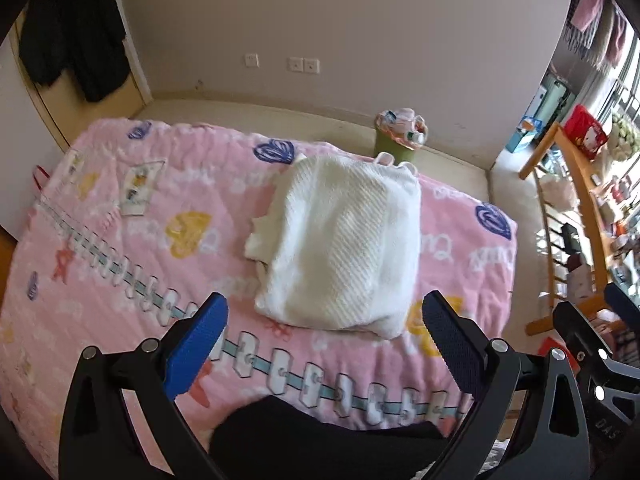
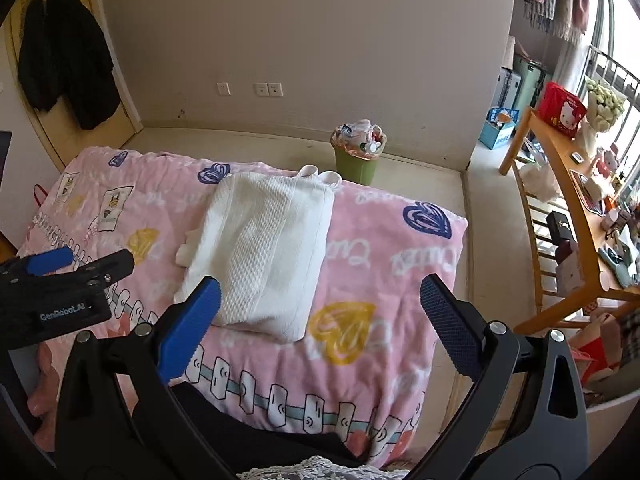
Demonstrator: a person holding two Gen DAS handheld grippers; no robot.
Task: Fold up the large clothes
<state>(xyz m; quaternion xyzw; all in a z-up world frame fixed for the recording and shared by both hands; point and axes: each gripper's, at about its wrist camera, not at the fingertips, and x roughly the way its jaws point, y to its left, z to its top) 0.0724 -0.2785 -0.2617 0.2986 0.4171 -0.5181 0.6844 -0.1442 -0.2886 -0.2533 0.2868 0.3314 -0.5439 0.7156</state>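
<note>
White knit fabric, a large garment [image 1: 340,240], lies folded into a compact rectangle on the bed [image 1: 120,240], on the pink blanket and nearer the far edge than the near one. Its far end, where two strap-like loops poke out, points toward the green bin [image 2: 356,160] on the floor beyond the bed. One ragged bit of cloth sticks out along its left side, so I judge the fold to be nearly done but not tidy there.

My left hand-held gripper [image 1: 332,336] hovers above the near edge of the garment, jaws spread wide, holding nothing. My right hand-held gripper [image 2: 320,316] is likewise spread wide and empty, hanging over the garment's near right corner. In the right wrist view the left tool shows at the frame's left edge, well apart from the cloth.

I read both tools as held back and open because the bundle is resting by itself, its layers stacked flat and needing no pinch to stay put. If another step is wanted, I would tuck that loose left flap under, or pinch the near edge with both tools for one more fold toward the far edge.
</note>
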